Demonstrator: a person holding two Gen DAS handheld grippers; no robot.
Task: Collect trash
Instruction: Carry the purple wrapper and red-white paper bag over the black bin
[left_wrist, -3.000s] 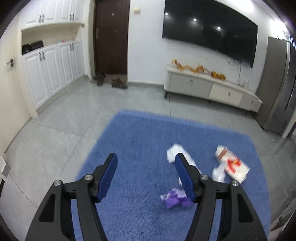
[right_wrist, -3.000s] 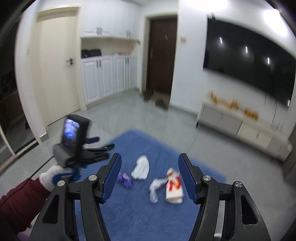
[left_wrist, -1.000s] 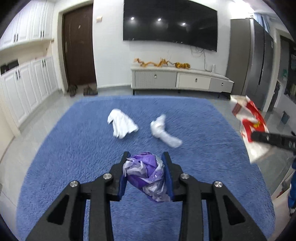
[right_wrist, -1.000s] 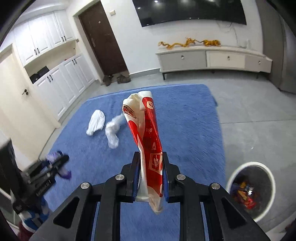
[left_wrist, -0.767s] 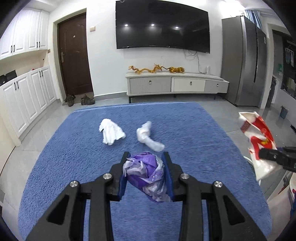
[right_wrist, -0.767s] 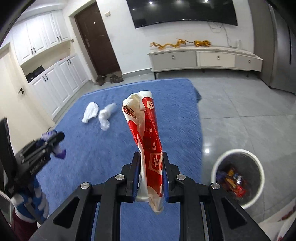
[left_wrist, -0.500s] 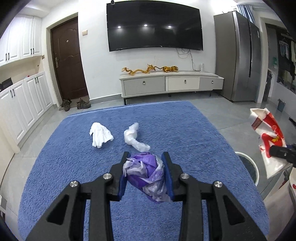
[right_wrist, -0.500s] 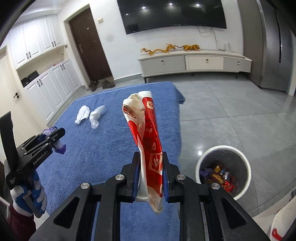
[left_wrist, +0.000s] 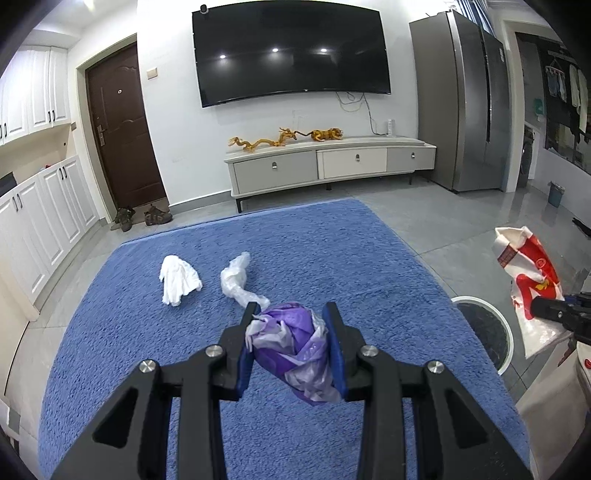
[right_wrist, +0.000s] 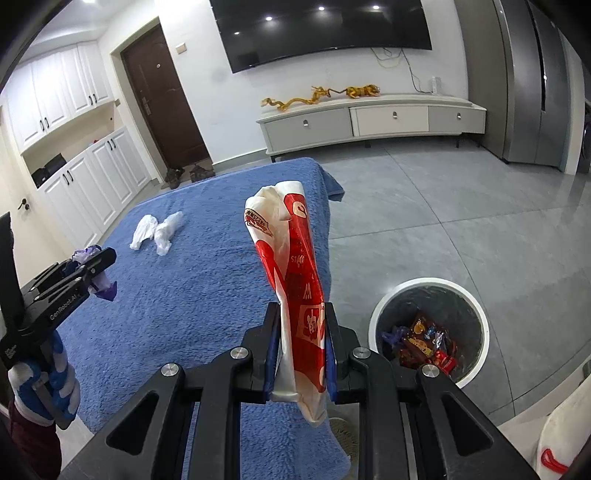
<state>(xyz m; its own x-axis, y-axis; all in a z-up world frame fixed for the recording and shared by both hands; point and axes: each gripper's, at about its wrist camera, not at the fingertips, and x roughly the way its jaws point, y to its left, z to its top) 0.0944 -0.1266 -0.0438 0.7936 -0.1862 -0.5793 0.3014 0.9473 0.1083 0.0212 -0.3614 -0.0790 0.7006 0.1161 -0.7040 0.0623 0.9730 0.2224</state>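
Observation:
My left gripper (left_wrist: 290, 334) is shut on a crumpled purple plastic bag (left_wrist: 291, 350), held above the blue rug (left_wrist: 147, 350). My right gripper (right_wrist: 301, 334) is shut on a red and white wrapper (right_wrist: 291, 266) that stands up between its pads. A white round trash bin (right_wrist: 430, 330) with wrappers inside stands on the grey floor, just right of the right gripper. The bin (left_wrist: 484, 332) also shows at the rug's right edge in the left wrist view. On the rug lie a white crumpled tissue (left_wrist: 177, 278) and a clear plastic wad (left_wrist: 238, 282).
A low TV cabinet (left_wrist: 328, 164) runs along the far wall under a wall TV (left_wrist: 291, 53). White cupboards (left_wrist: 37, 229) line the left side, with shoes (left_wrist: 142, 216) by a brown door. A tall steel fridge (left_wrist: 469, 103) stands at the right. A gloved hand (right_wrist: 40, 384) holds the left gripper.
Both grippers have carried their trash toward the bin, which now lies closer beside the right gripper. The tissue and plastic wad have fallen back to the left. Neither grip has altered.

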